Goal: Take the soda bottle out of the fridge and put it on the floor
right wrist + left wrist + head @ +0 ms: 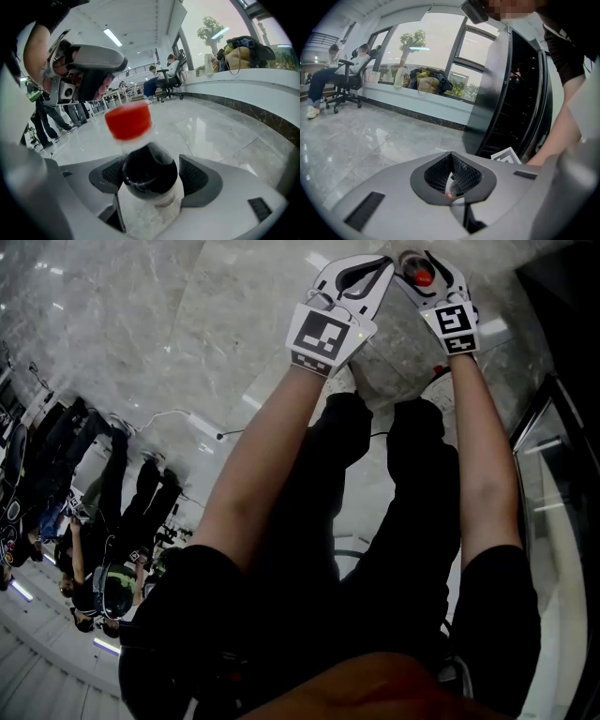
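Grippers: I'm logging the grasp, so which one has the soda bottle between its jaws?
The right gripper: the red-capped soda bottle stands between its jaws. The left gripper has its jaws closed together, tips touching.

Soda bottle (150, 171) btm hidden below jaws; cap (128, 121) motion-blurred.

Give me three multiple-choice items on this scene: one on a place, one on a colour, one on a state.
1. Where is the soda bottle?
A. between the right gripper's jaws
B. on a desk
C. in a sink

2. What colour is the bottle's cap?
A. blue
B. red
C. white

3. How do the left gripper's jaws stand?
A. wide apart
B. clamped on the cap
C. together

Key:
1 A: the right gripper view shows the bottle's shoulder between that gripper's pads.
2 B: the cap is plainly red in that view.
3 C: in the left gripper view the pads meet at their tips.
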A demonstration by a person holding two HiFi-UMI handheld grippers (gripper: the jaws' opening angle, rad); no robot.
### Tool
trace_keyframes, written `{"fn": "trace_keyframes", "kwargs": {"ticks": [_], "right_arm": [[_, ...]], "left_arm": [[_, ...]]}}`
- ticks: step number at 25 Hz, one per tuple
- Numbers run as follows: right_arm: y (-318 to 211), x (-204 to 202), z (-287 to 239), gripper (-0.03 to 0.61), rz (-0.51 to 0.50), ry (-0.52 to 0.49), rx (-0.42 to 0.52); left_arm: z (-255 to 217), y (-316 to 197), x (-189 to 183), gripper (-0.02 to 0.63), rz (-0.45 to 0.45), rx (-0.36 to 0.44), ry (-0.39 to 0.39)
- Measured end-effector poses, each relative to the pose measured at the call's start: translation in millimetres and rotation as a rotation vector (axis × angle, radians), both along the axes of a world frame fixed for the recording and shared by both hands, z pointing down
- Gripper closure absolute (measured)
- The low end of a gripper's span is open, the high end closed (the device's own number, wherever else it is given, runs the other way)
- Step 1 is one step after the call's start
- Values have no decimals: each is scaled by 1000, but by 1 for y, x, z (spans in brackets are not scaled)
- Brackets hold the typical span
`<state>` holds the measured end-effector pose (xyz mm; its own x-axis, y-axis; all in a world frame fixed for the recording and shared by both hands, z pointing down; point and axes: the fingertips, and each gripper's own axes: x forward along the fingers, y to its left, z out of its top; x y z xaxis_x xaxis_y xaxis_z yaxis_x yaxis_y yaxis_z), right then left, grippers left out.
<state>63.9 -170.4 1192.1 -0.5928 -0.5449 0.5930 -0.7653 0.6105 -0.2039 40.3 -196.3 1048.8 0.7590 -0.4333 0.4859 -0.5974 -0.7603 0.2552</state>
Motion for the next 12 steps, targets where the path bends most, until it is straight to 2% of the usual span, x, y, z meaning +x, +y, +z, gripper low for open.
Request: {"fn": "trace_keyframes", "kwargs": {"ticks": [7,12], "right_arm": [[3,10,-50,256,66,-3,-3],[14,6,-161,258,89,-53,53]], "left_arm": [[-48,-1,-11,611,-13,5,10],[-126,9,-20,611,-24,21,35]]}}
